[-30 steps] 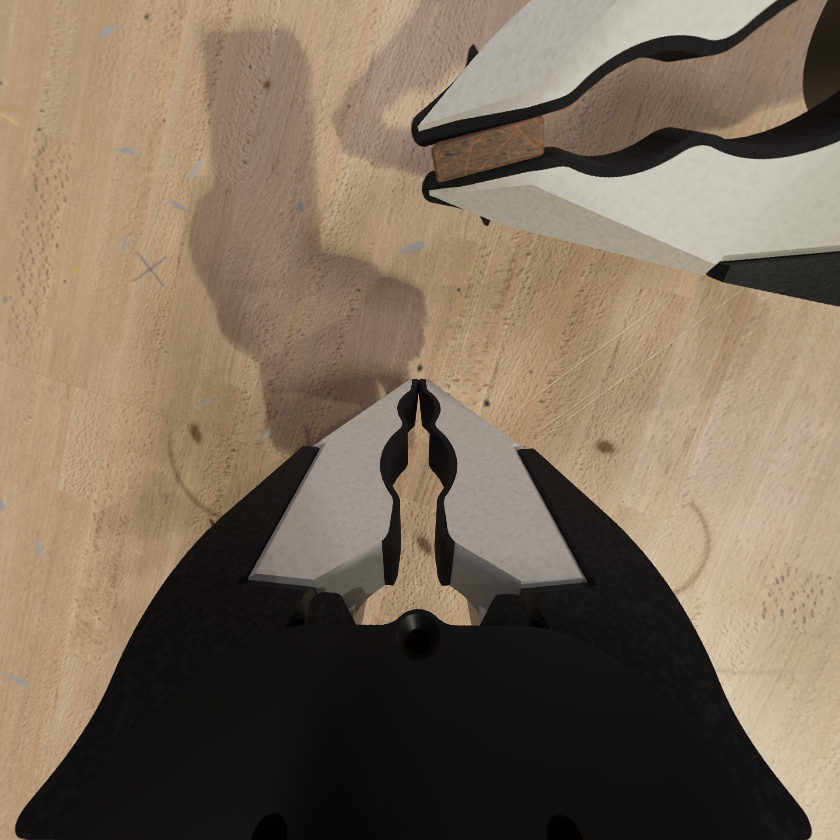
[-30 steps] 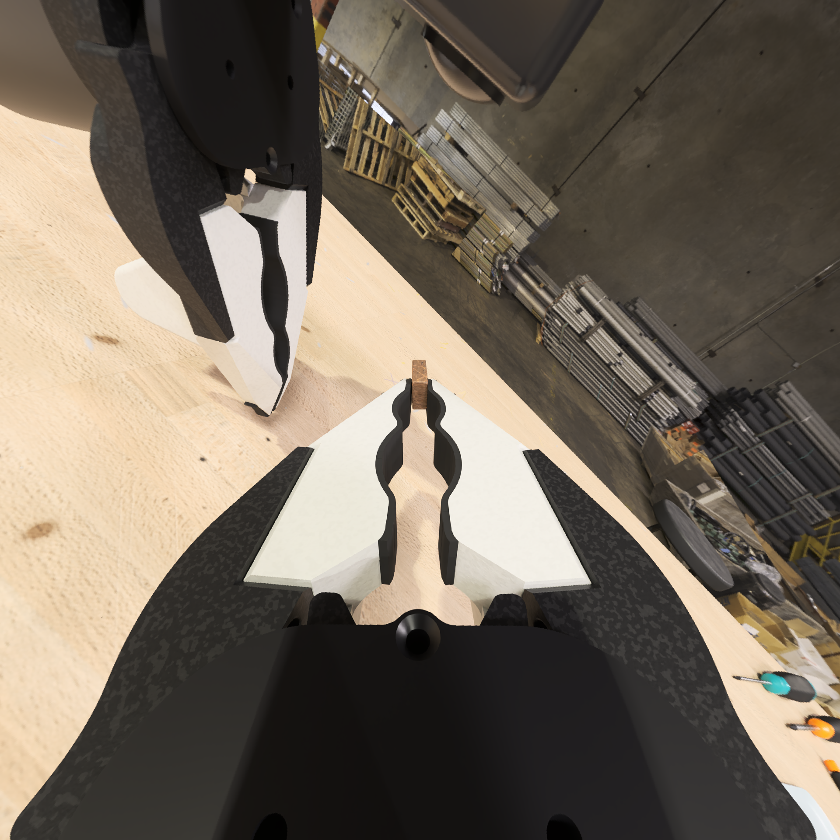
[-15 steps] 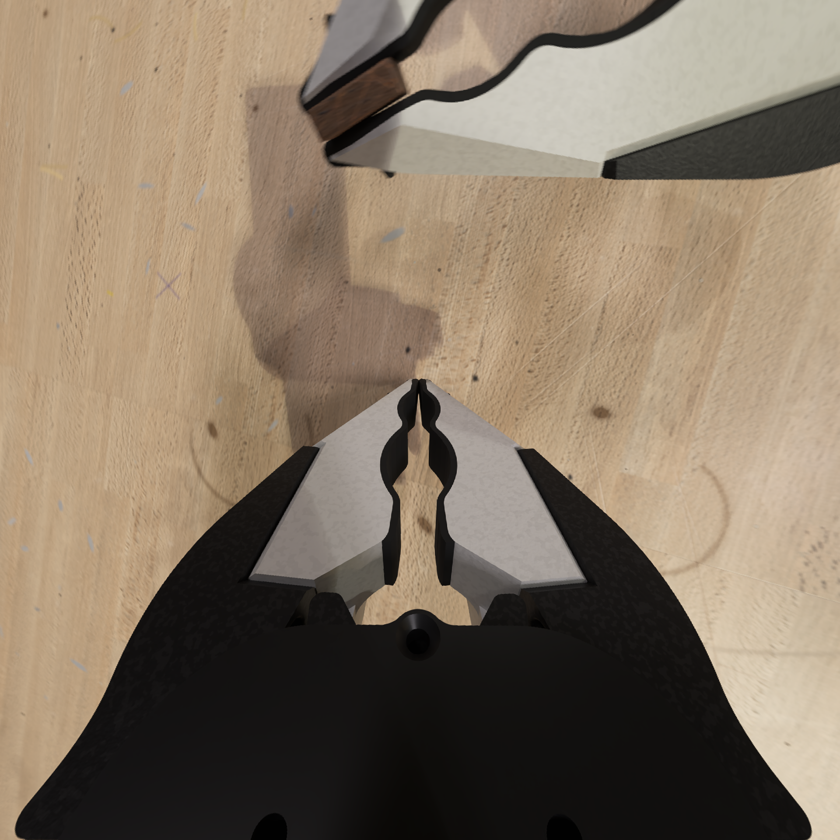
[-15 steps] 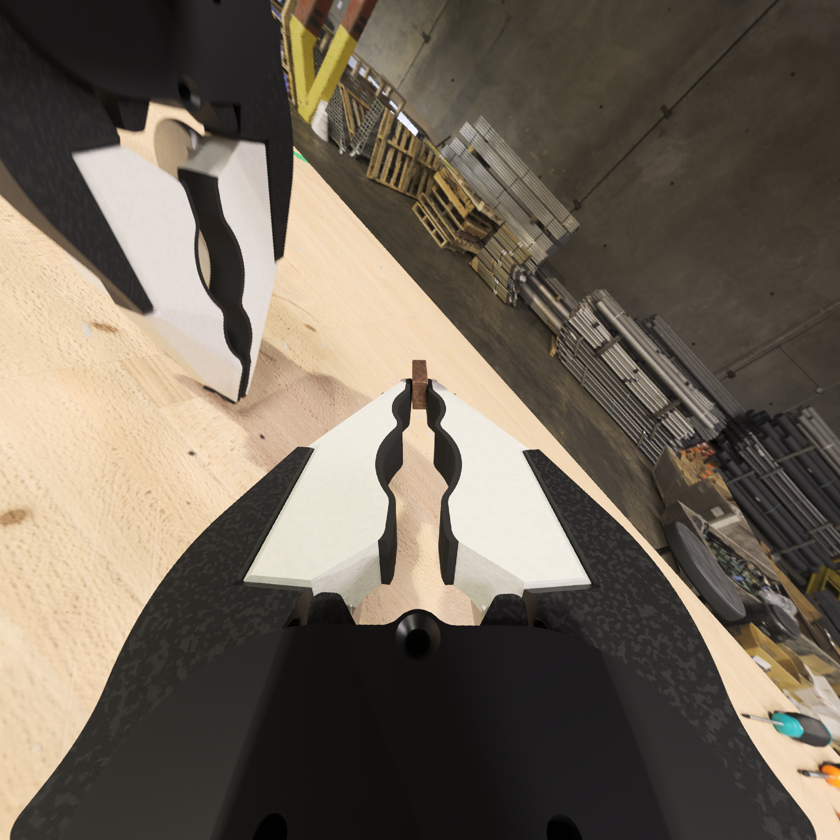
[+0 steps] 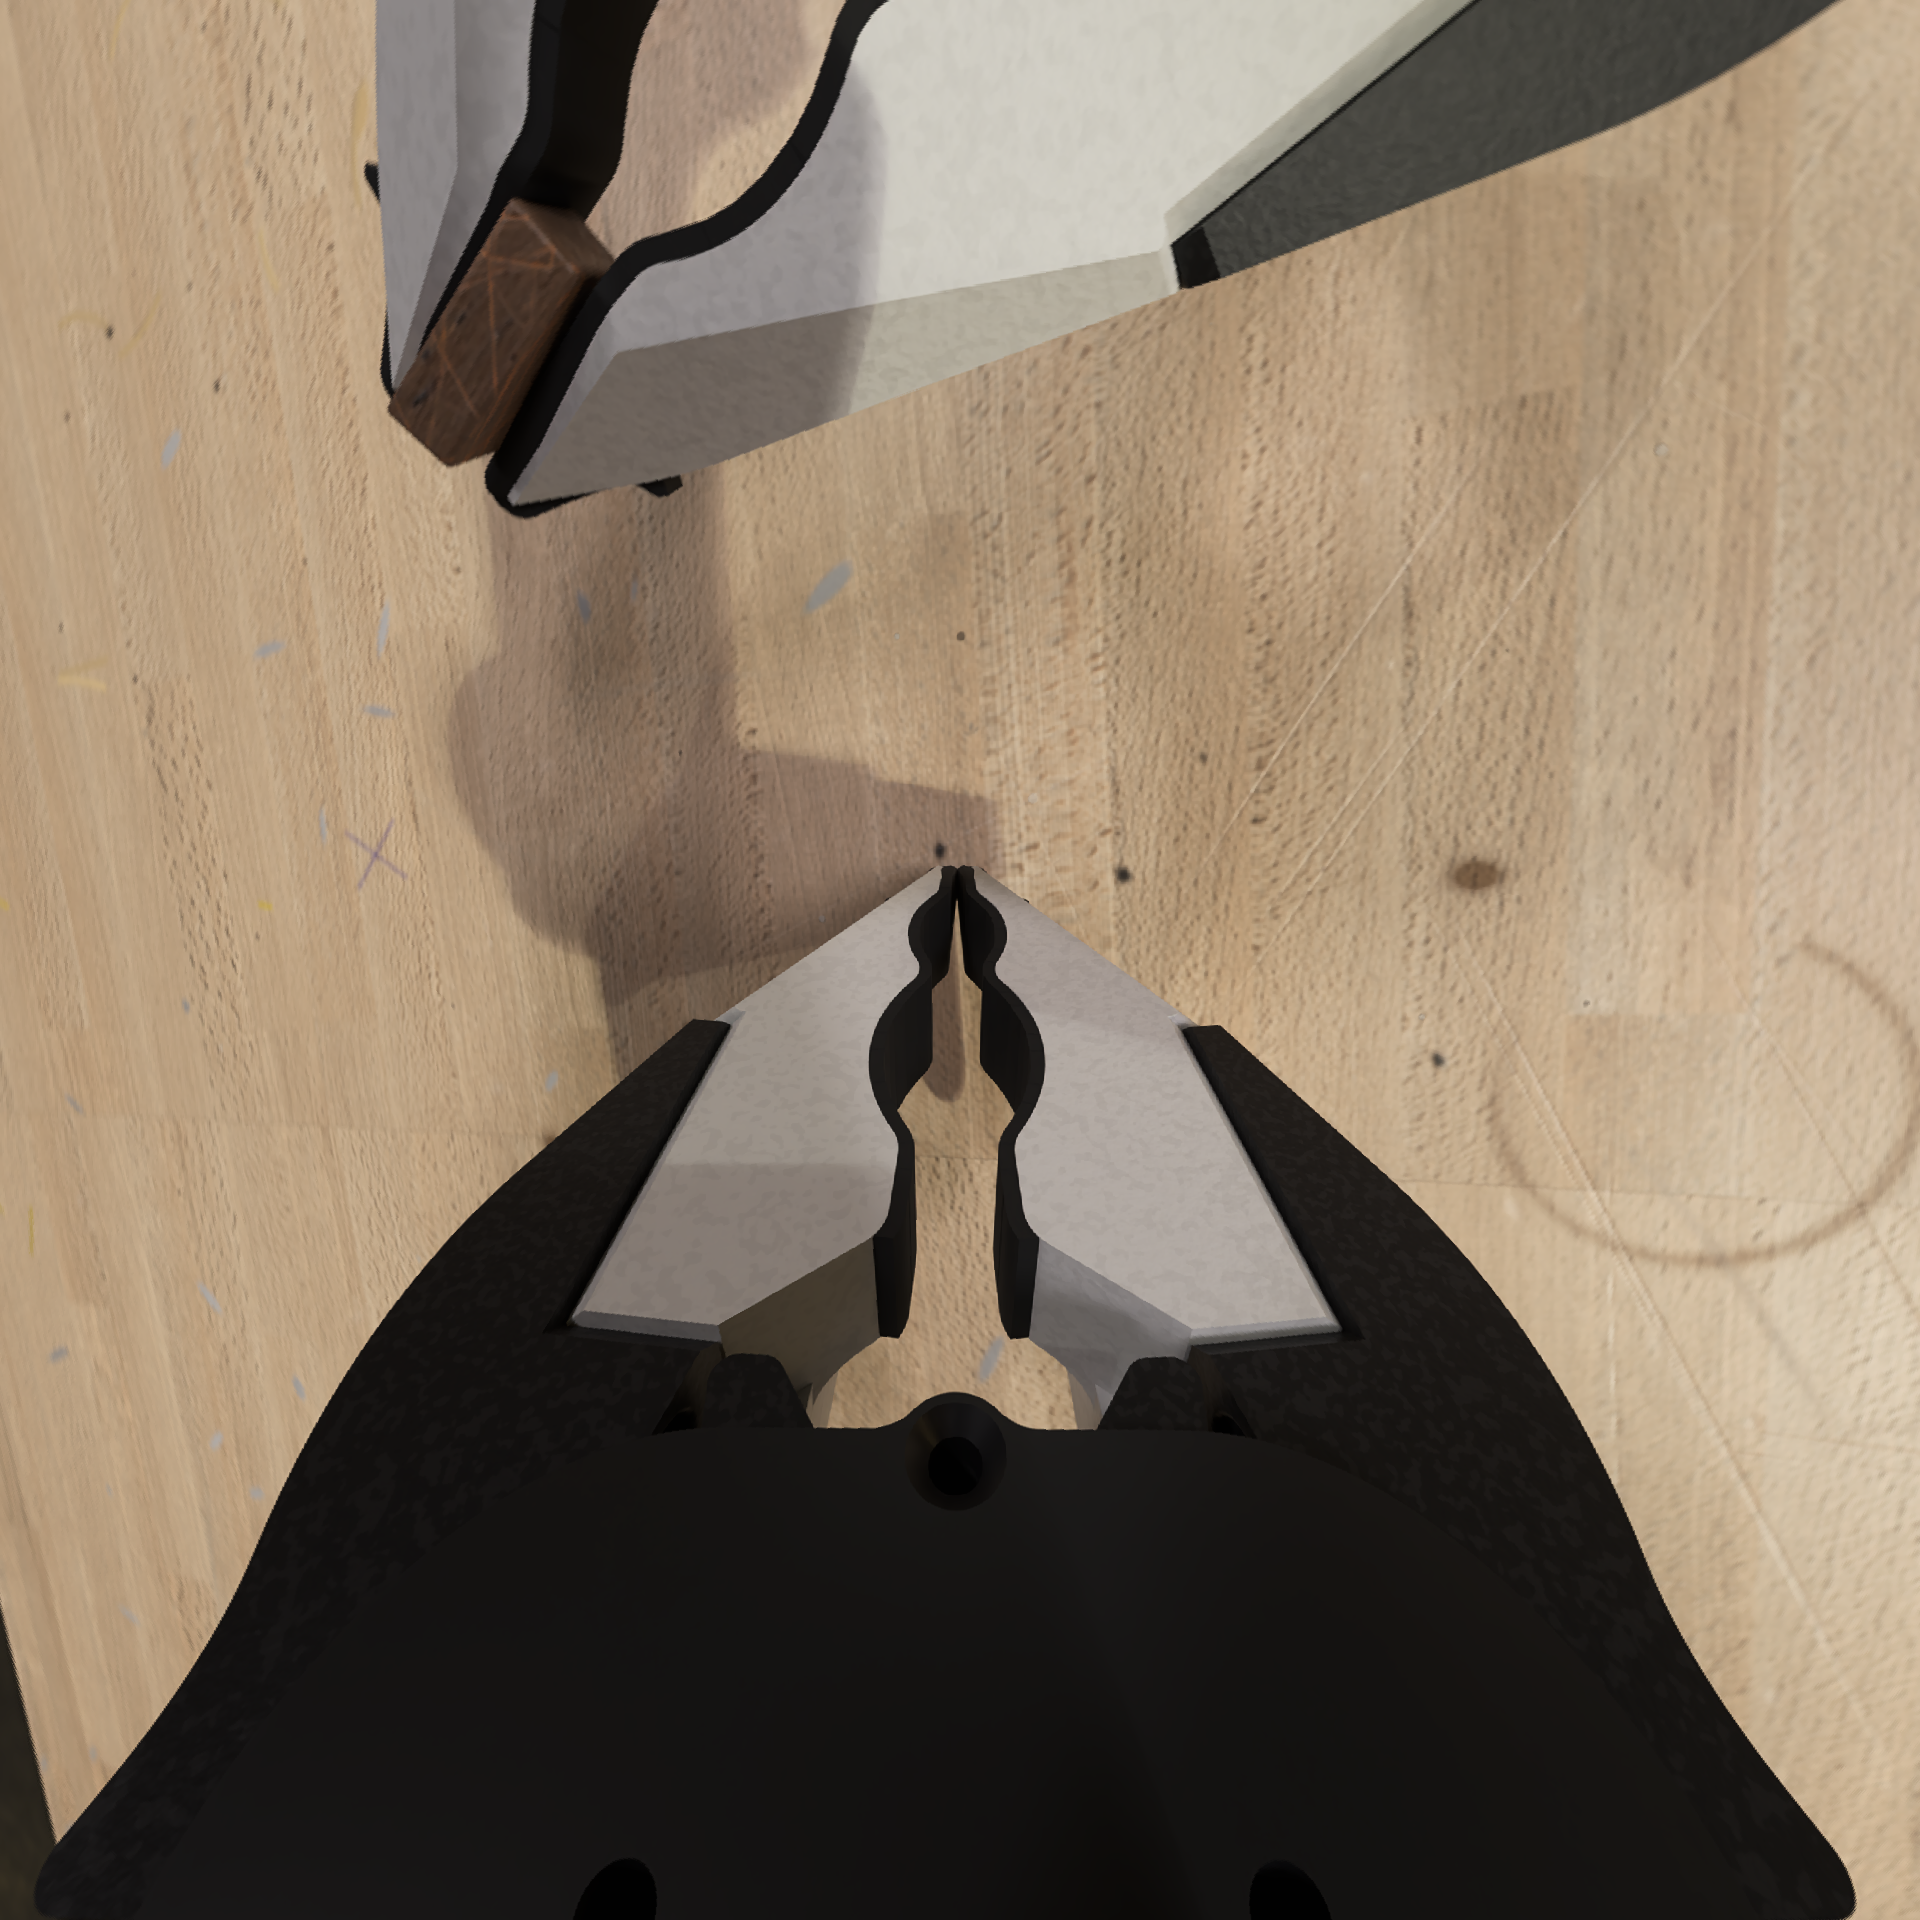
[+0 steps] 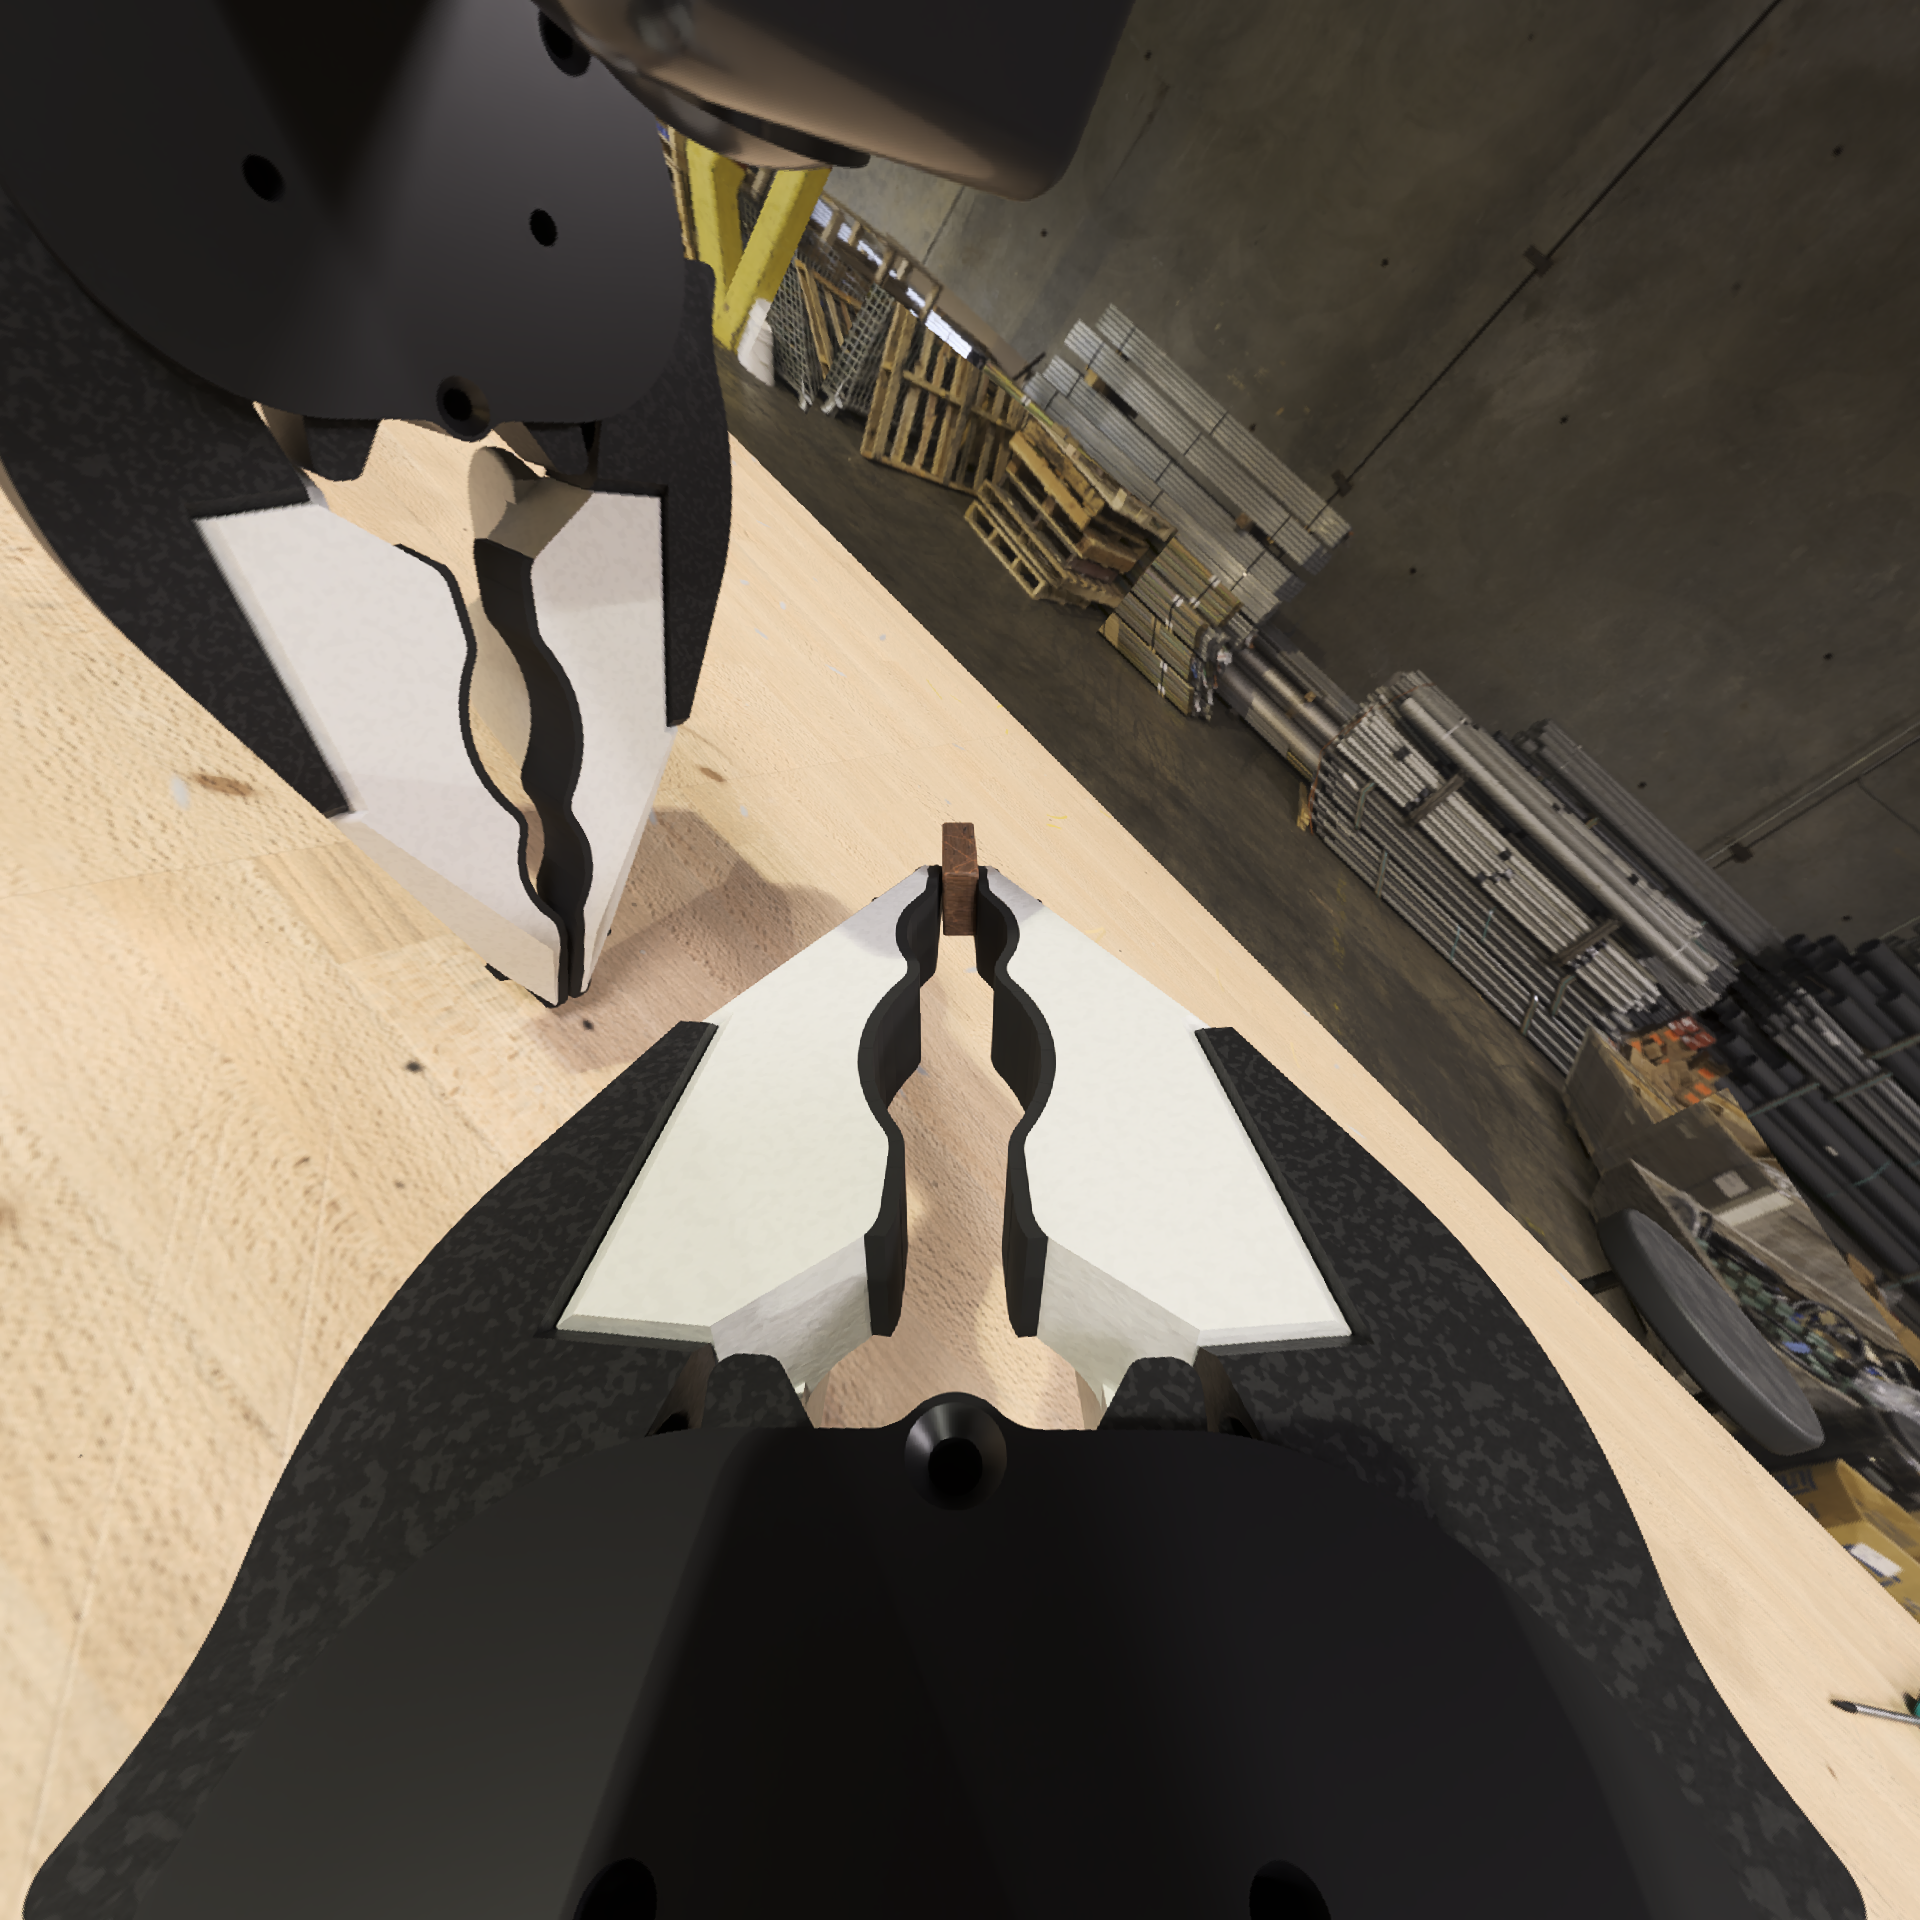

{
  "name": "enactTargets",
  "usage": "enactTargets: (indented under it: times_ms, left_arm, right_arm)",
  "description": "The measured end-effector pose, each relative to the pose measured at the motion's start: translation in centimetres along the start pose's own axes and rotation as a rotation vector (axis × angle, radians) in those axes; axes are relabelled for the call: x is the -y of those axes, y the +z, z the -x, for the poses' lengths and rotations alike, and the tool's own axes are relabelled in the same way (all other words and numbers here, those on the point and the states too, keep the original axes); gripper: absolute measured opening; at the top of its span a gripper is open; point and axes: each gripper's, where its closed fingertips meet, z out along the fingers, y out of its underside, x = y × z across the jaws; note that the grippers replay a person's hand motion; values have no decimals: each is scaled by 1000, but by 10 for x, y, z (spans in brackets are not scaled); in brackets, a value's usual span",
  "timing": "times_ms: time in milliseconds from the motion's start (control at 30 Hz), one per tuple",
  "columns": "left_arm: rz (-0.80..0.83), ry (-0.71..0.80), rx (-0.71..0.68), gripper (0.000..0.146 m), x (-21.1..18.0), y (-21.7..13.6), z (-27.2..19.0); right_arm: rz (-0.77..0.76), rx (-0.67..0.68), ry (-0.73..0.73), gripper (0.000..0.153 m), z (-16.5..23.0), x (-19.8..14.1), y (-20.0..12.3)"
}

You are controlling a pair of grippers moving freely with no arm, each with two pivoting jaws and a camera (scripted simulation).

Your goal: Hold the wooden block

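A small brown wooden block (image 6: 958,878) is pinched between my right gripper's (image 6: 958,883) fingertips, held above the light wooden table (image 6: 208,1091). In the left wrist view the block (image 5: 488,338) sits at the upper left between the right gripper's (image 5: 494,364) white fingers (image 5: 935,208). My left gripper (image 5: 956,873) is shut and empty, pointing down at the table (image 5: 1351,675). In the right wrist view it (image 6: 566,992) hangs at the upper left, tips just above the table.
The table's edge (image 6: 1143,904) runs diagonally in the right wrist view; beyond it lie pallets (image 6: 1039,488), stacked metal pipes (image 6: 1507,831) and boxes. A screwdriver tip (image 6: 1881,1740) lies at the far right of the table. A ring stain (image 5: 1704,1112) marks the table.
The right gripper with the block has come closer and turned in the left wrist view, moving left. In the right wrist view the left gripper has come nearer and larger.
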Motion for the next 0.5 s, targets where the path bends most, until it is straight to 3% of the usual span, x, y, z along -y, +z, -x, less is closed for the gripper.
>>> enactTargets:
  times_ms: [233, 500]
  left_arm:
    - [-31, 164, -69, 0, 3, 1, -3]
    - [-8, 216, -103, 0, 2, 1, -4]
  right_arm:
    - [7, -15, 13, 5, -2, -4, 0]
    - [11, -28, 7, 5, -2, -3, 0]
